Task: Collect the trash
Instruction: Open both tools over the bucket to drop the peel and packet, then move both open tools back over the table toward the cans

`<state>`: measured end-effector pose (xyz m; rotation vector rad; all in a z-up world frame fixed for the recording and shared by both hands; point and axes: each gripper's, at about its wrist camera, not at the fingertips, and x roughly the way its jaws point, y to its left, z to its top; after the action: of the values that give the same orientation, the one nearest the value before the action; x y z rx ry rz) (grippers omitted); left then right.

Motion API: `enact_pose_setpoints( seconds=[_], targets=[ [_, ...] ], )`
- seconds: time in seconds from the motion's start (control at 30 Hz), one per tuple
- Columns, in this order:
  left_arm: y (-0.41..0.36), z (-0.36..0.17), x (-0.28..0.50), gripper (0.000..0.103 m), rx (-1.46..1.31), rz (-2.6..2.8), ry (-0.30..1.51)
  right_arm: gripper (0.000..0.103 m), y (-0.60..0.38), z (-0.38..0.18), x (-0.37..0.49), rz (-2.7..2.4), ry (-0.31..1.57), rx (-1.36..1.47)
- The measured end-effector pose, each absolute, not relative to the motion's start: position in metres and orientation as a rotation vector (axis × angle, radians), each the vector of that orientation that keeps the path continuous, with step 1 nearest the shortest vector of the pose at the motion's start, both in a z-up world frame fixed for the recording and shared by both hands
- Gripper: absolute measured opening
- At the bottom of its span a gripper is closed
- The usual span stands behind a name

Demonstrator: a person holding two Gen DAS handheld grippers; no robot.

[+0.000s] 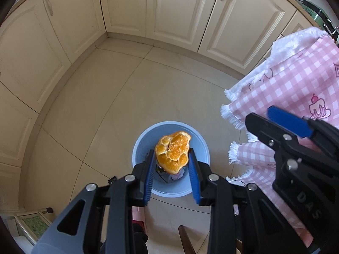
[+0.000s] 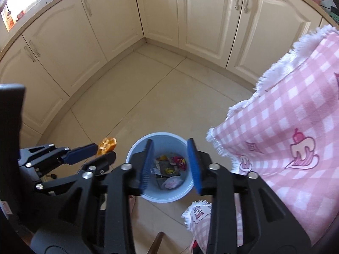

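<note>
Kitchen floor, blue bin (image 2: 135, 154) (checked cloth (image 2: 286, 127) beside); left tool (image 1: 172, 167) pinching orange peel (image 1: 172, 151), right tool (image 2: 170, 165) spread.

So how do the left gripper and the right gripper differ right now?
The left gripper is shut on a piece of orange peel; the right gripper is open, with nothing between its pads. In their own views, the left gripper's peel covers much of the blue bin, while the right gripper frames the wrappers inside. Both have blue pads and hang above the bin.

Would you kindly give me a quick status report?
Left hand-held gripper shut on orange peel above blue bin. Right hand-held gripper open, empty, over bin. Nothing in the way.
</note>
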<state>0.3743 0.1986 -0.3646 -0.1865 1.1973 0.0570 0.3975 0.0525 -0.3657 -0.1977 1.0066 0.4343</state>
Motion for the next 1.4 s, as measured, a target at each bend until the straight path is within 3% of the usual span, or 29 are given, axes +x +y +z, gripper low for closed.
enact_pose_setpoints(
  seconds=[0.13,0.3,0.47,0.73,1.13,1.4],
  targets=[
    [0.191,-0.361,0.379,0.03,-0.181,0.044,1.193,0.056,0.044,-0.359,0.398,0.413,0.976,-0.2],
    [0.185,-0.353,0.384,0.032,-0.171,0.026,1.177,0.06,0.034,-0.344,0.397,0.401,0.939,-0.176],
    [0.184,-0.34,0.38,0.048,-0.181,0.041,1.145,0.061,0.03,-0.33,0.392,0.413,0.917,-0.155],
    [0.184,-0.308,0.365,0.053,-0.184,0.054,1.1,0.062,0.023,-0.288,0.373,0.423,0.839,-0.12],
    [0.156,-0.197,0.313,0.056,-0.158,0.057,0.901,0.065,-0.022,-0.187,0.317,0.414,0.627,-0.049],
    [0.081,-0.131,0.303,0.06,-0.07,-0.045,0.788,0.07,-0.119,-0.129,0.292,0.348,0.501,0.01]
  ],
)
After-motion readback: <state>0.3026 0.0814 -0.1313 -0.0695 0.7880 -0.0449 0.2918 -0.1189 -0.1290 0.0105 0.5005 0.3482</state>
